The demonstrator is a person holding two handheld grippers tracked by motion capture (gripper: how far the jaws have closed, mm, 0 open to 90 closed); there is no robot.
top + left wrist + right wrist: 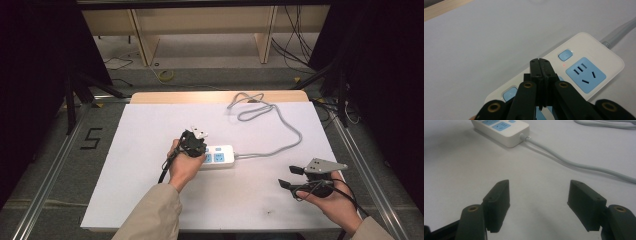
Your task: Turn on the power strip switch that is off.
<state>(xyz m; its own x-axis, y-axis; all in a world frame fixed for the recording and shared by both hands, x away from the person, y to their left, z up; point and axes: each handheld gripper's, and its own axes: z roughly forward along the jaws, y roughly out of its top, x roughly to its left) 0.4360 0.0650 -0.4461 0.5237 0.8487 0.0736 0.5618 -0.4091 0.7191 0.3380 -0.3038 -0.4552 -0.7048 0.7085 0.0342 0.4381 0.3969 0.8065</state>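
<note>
A white power strip [221,156] with blue sockets lies mid-table, and its grey cable [283,123] loops away to the far edge. My left gripper [196,149] is held over the strip's left part, jaws pressed together with nothing between them. In the left gripper view the shut gripper [540,63] ends just above the power strip [594,50], between two blue buttons, and a small red light glows beside it. My right gripper [290,177] hovers open near the table's front right. In the right gripper view the open gripper [539,185] faces bare table, with the power strip [506,133] and cable [579,165] farther off.
A white sheet [150,190] covers the table, with a wooden strip [175,97] along the far edge. Beyond are shelving legs, floor cables and black frame bars. Metal rails run along both sides of the table.
</note>
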